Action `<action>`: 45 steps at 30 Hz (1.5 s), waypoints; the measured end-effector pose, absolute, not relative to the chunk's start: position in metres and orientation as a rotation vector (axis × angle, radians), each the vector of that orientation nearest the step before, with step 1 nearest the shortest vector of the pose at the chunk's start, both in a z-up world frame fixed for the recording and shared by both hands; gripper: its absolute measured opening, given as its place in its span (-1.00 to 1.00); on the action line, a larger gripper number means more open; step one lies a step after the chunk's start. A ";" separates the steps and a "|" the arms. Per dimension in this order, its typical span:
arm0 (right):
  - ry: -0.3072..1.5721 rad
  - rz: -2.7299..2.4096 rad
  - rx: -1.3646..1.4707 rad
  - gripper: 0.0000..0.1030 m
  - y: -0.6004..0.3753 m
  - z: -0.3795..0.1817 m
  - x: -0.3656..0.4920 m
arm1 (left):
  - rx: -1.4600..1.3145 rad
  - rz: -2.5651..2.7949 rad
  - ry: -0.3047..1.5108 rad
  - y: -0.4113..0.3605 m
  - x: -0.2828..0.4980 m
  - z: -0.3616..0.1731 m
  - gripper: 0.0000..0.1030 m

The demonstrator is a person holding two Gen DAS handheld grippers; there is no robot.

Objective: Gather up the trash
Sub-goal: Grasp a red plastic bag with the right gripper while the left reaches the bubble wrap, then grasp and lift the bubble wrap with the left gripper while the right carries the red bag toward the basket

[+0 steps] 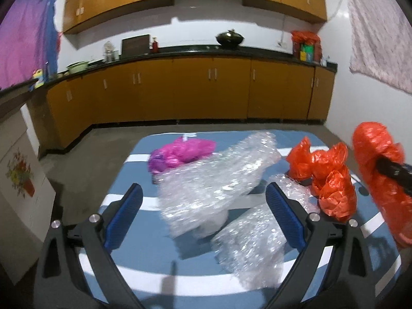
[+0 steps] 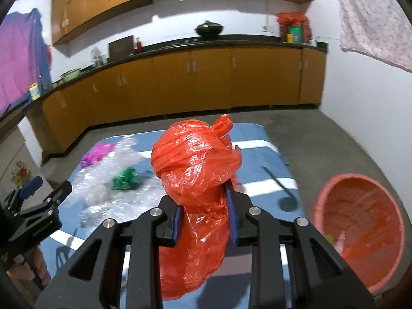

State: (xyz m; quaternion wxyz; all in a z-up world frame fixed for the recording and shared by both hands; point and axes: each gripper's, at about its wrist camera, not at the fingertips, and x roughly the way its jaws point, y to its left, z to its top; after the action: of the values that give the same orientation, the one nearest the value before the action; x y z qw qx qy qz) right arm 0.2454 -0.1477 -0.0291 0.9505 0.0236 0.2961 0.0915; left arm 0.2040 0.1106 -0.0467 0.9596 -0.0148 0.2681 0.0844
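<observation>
In the left wrist view, our left gripper [image 1: 203,200] fills the lower part of the frame with its jaws spread wide and nothing pressed between them. Beyond them, on the blue-and-white striped table [image 1: 144,200], we see a pink bag [image 1: 180,153] at upper left of the cluster, then a crumpled sheet of bubble wrap [image 1: 216,180] in the middle, with a second piece of bubble wrap [image 1: 255,244] at lower centre. To the right of that lies a crumpled orange bag [image 1: 327,177] on the table.

In the right wrist view, a green wad [image 2: 125,179] sits on the bubble wrap at centre left. At the centre our right gripper [image 2: 204,219] has its jaws narrowed on a knotted orange bag [image 2: 195,170], the plastic squeezed between the blue pads and bulging above and below them, clear of the table. At the lower right edge, a red bucket [image 2: 360,231] stands on the floor beside the table.
</observation>
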 end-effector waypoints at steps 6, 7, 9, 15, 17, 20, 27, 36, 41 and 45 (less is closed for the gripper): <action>0.641 0.131 0.104 -0.44 -0.180 -0.040 0.249 | 0.067 0.168 0.597 0.089 0.235 -0.061 0.57; 0.644 0.128 0.108 -0.44 -0.183 -0.040 0.249 | 0.083 0.173 0.606 0.087 0.239 -0.063 0.51; 0.648 0.126 0.112 -0.44 -0.186 -0.041 0.250 | 0.106 0.175 0.625 0.086 0.247 -0.068 0.39; 0.654 0.127 0.129 -0.44 -0.196 -0.041 0.248 | 0.072 0.116 0.693 0.090 0.262 -0.081 -0.61; 0.653 0.126 0.134 -0.44 -0.201 -0.042 0.244 | 0.060 0.104 0.676 0.090 0.259 -0.078 -0.70; 0.652 0.123 0.147 -0.44 -0.203 -0.040 0.241 | 0.056 0.078 0.644 0.085 0.250 -0.071 -0.77; 0.623 0.125 0.152 -0.44 -0.210 -0.029 0.229 | 0.020 0.034 0.588 0.076 0.221 -0.047 -0.78; 0.569 0.087 0.153 -0.44 -0.232 -0.012 0.205 | -0.042 -0.049 0.535 0.059 0.195 -0.011 -0.78; 0.543 0.053 0.145 -0.44 -0.248 -0.003 0.192 | -0.086 -0.119 0.526 0.043 0.185 0.002 -0.78; 0.528 0.013 0.147 -0.44 -0.264 -0.002 0.182 | -0.092 -0.171 0.518 0.025 0.179 0.007 -0.78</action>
State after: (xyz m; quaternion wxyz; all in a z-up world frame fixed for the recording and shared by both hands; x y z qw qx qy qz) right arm 0.1818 -0.2638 -0.0017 0.9626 0.0726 0.2608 0.0063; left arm 0.1789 0.0247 0.0072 0.9620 -0.0456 0.2558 -0.0844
